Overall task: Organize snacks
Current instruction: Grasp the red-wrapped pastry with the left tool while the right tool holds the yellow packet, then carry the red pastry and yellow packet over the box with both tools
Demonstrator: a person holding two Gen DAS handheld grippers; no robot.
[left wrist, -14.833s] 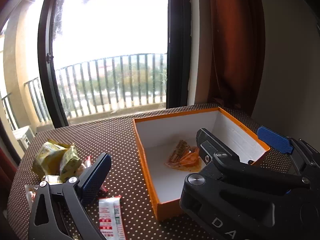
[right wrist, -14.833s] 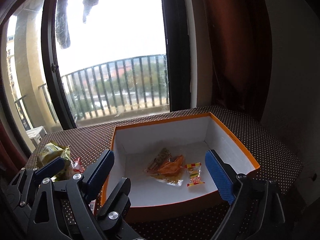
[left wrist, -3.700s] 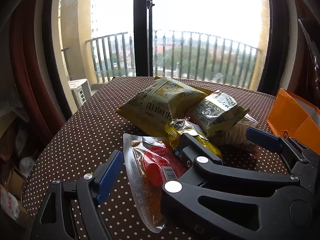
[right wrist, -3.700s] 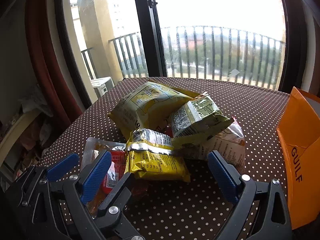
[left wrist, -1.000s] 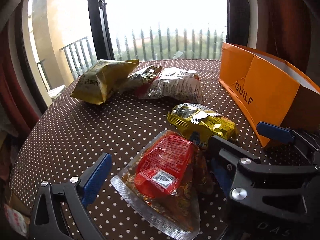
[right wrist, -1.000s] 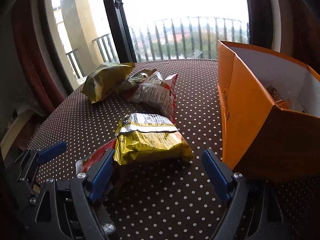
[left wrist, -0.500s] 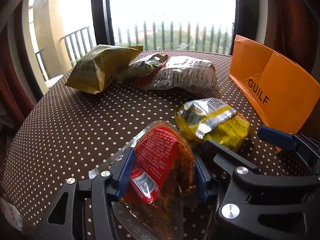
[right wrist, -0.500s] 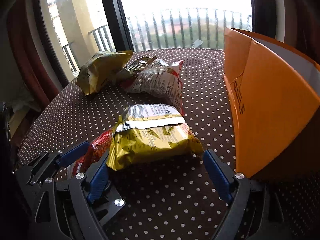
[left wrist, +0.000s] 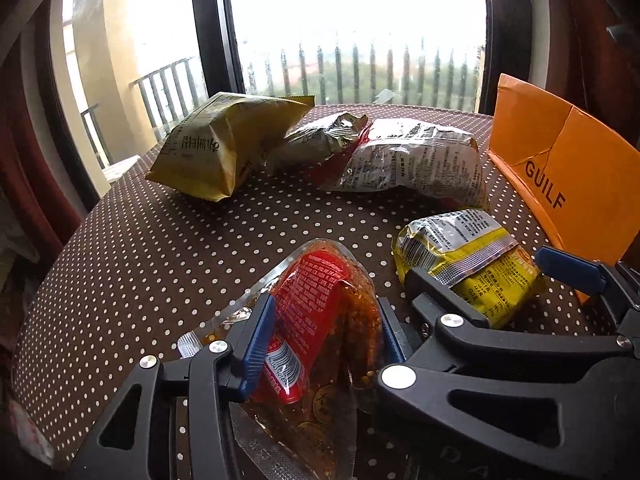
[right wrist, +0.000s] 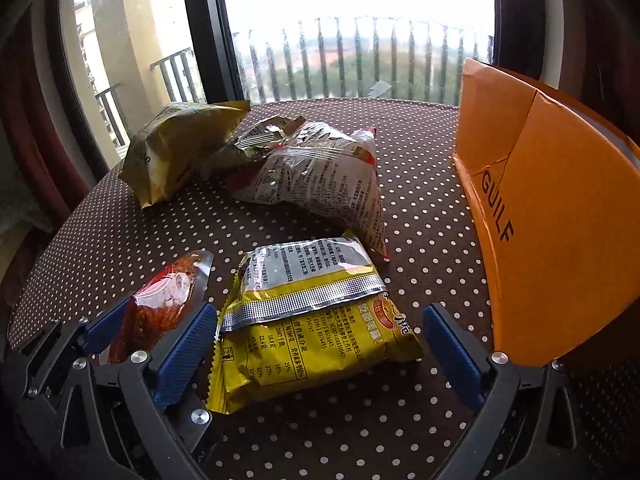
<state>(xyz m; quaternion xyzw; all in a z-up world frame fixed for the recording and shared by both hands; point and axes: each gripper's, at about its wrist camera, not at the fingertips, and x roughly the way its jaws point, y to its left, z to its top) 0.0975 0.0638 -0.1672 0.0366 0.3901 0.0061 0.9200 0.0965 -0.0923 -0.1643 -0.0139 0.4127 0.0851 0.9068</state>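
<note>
Snacks lie loose on our dotted table, none boxed in these views. Our left gripper, wide a second ago, is closing on the red sauce pouch, buckling it near the table's front edge, so that one is secured. Our right gripper is opening around the yellow packet, pads clear. Beyond, three bags remain. At the right edge the orange box hides its inside.

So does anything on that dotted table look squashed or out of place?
Yes: the clear pouch with the red label is buckled into a hump between the closing left claw, its pads pressing both sides. The yellow and silver packet lies flat, untouched, inside the opening right claw.
</note>
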